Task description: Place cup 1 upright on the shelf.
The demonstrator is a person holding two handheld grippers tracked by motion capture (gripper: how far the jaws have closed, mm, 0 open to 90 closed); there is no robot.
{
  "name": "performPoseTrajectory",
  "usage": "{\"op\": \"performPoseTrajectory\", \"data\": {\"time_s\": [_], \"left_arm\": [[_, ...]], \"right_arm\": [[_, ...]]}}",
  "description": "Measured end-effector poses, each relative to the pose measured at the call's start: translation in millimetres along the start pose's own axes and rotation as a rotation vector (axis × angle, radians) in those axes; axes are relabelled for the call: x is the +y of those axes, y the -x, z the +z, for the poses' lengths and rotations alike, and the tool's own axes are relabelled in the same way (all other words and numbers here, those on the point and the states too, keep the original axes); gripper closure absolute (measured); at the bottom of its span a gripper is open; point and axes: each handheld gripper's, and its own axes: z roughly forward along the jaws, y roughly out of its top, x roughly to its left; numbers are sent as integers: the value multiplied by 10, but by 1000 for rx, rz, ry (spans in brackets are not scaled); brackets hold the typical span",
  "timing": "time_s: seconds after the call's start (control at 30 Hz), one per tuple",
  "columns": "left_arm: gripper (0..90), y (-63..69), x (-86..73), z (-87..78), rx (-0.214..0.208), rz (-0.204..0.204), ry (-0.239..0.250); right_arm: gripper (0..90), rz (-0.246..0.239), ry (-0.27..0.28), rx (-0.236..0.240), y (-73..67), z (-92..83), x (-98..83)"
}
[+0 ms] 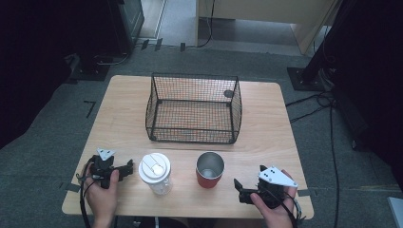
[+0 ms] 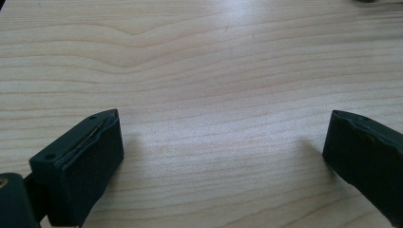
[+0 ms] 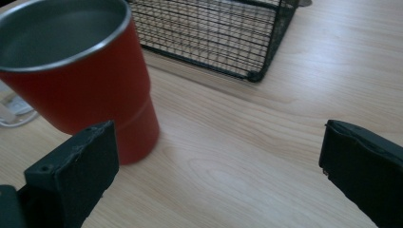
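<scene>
Both grippers empty, jaws spread wide: right gripper (image 1: 243,189) sits just right of the red steel tumbler (image 1: 209,170), left gripper (image 1: 124,169) beside the lidded clear cup (image 1: 155,173); off-centre closing could tip either.

Even overhead light brightens the table (image 1: 266,123), while the surrounding room falls dark. Soft glare whitens its far edge in the left gripper view, with near jaws perhaps slightly blurred.

Overhead view — two close table-level views
</scene>
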Motion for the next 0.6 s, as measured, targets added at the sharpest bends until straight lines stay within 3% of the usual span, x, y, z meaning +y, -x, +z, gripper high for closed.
{"op": "performPoseTrajectory", "data": {"time_s": [0.6], "left_arm": [[4, 0, 0, 0, 0, 0, 0]], "right_arm": [[0, -55, 22, 96, -408, 71, 215]]}}
